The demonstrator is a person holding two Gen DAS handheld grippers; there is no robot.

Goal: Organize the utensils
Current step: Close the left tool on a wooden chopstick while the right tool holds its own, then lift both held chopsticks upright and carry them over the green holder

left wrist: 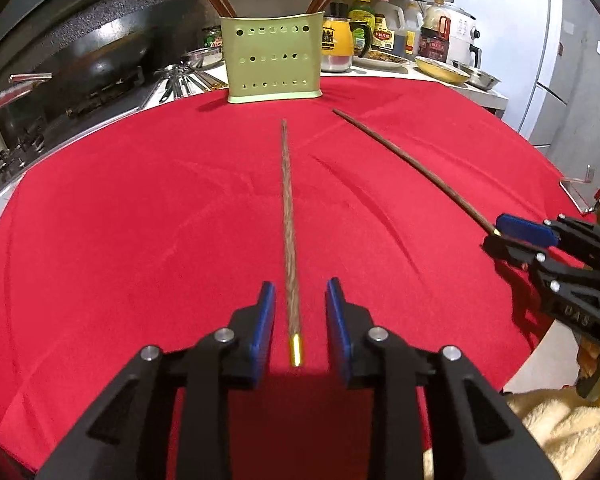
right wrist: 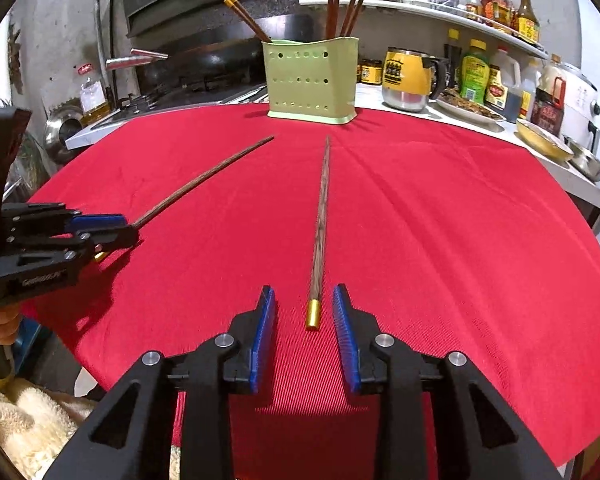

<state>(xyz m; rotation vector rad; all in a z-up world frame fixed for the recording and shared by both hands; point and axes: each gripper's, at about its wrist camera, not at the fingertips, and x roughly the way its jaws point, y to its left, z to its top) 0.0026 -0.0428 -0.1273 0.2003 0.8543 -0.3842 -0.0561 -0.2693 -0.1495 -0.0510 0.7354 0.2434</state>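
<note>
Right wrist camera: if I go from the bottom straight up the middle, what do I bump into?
right gripper → gold-capped chopstick lying on the red tablecloth → green utensil holder with chopsticks standing in it.

Little can be read. The black plastic body of the right gripper (left wrist: pixel 496 240) carries raised characters, apparently "UAS". Labels on the sauce bottles (right wrist: pixel 474 76) behind the bench are too blurred to read.

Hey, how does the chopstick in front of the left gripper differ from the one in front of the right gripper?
The left chopstick lies with its gold-capped end between the left gripper's open fingers; the right chopstick's gold cap sits just ahead of the right gripper's fingers. Both are brown wood, flat on the red cloth, thin tips toward the green holder.
</note>
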